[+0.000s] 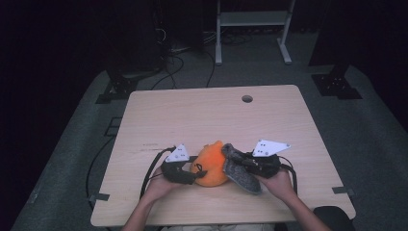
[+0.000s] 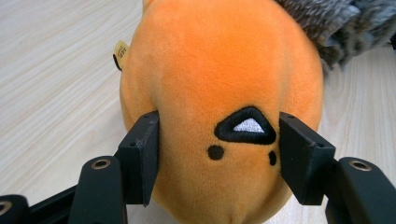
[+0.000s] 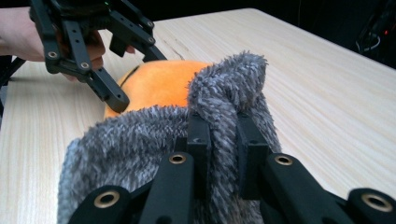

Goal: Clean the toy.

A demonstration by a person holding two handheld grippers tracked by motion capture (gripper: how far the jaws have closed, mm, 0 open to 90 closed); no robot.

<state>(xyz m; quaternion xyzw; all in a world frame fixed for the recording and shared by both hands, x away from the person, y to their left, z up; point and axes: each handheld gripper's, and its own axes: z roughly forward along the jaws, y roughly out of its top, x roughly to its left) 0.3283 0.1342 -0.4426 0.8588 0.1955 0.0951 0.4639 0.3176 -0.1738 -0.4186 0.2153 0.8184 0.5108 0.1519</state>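
An orange plush toy point(image 1: 210, 166) with a black-and-white stitched triangle point(image 2: 246, 126) lies near the front of the wooden table point(image 1: 192, 110). My left gripper point(image 1: 194, 172) comes at it from the left. Its two black pads point(image 2: 142, 151) press into the toy's sides, so it is shut on the toy point(image 2: 219, 70). A grey fuzzy cloth point(image 1: 239, 169) rests against the toy's right side. My right gripper point(image 1: 242, 162) is shut on a raised fold of that cloth point(image 3: 224, 93). Behind the fold, the right gripper view takes in the orange toy point(image 3: 159, 84) and the left gripper point(image 3: 119, 74).
A round cable hole point(image 1: 247, 98) sits near the table's far edge. A white metal frame point(image 1: 252, 19) and loose cables point(image 1: 168, 62) stand on the floor beyond the table. Both forearms enter from the front edge.
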